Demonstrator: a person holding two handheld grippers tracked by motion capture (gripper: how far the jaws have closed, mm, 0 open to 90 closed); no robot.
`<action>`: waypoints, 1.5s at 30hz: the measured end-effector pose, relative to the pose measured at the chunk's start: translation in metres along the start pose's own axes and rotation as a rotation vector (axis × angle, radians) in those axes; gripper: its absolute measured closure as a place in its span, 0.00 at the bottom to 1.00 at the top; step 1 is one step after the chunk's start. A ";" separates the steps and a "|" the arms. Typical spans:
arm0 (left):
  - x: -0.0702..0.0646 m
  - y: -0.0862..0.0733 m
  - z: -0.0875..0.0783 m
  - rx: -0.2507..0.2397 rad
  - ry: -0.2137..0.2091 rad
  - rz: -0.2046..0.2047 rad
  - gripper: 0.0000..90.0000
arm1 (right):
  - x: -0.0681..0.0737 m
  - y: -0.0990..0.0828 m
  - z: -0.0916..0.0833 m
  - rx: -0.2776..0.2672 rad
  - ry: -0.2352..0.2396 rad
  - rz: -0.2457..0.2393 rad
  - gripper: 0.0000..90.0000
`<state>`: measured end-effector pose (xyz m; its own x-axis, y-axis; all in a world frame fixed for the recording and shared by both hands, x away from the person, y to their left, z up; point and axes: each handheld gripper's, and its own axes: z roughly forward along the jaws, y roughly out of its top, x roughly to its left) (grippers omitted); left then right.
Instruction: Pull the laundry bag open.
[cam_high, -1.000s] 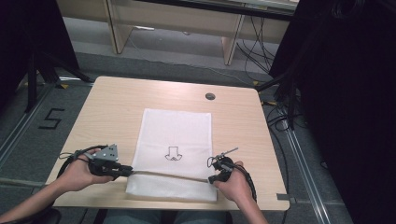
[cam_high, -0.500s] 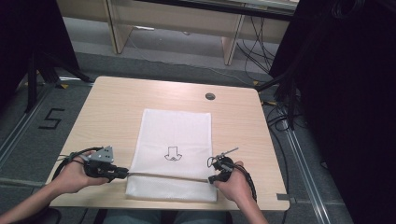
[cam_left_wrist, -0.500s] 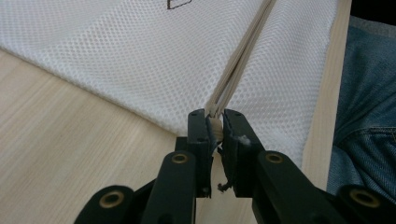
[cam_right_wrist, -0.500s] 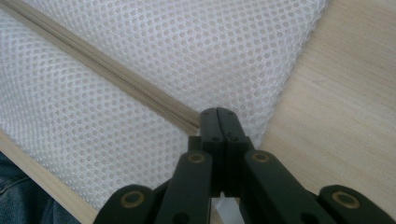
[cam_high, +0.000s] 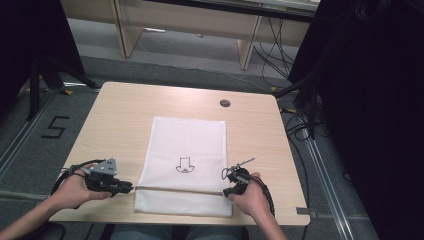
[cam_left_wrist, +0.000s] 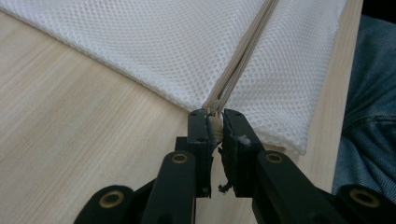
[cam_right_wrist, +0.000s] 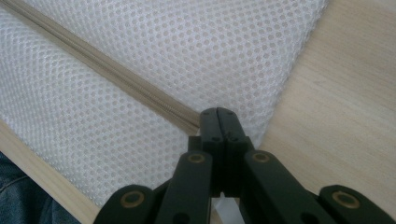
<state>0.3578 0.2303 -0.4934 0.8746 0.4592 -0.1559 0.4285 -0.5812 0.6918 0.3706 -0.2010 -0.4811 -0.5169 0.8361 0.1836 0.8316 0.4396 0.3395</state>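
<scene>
Leftward a little is where the left tool has gone since a second ago, drawing away from the bag's left edge, while the right tool has held its spot at the right edge. A white mesh bag lies flat in the middle of the tabletop, its near end close to the near edge, with a beige zipper running across it from left to right not far from that end. In the left gripper view the left tool is clenched on the zipper's end, where the two beige tapes come together; in the right gripper view the right tool is clamped shut at the other end of the zipper, seemingly pinching the mesh there. The step looks like opening or closing the zipper, so the pull should run straight along the zipper line, low to the tabletop, with the right tool anchoring its end so the fabric stays taut and does not bunch. The bag is a fine open-weave net, thin and limp, with a small black outline drawing printed near its middle; such cloth will wrinkle and slide easily.
</scene>
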 end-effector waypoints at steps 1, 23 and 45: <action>0.002 -0.001 0.000 0.018 0.006 0.013 0.90 | 0.000 0.000 0.000 0.000 0.000 0.000 1.00; 0.006 -0.001 0.000 -0.077 0.027 0.017 0.62 | 0.004 -0.004 -0.002 -0.046 -0.017 -0.017 0.89; 0.013 0.032 0.028 -0.214 0.157 -0.154 0.42 | -0.004 -0.003 -0.013 -0.246 -0.046 -0.022 0.71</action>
<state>0.3895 0.1987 -0.4927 0.7502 0.6387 -0.1710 0.4811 -0.3498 0.8039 0.3678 -0.2093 -0.4710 -0.5197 0.8439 0.1333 0.7428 0.3693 0.5585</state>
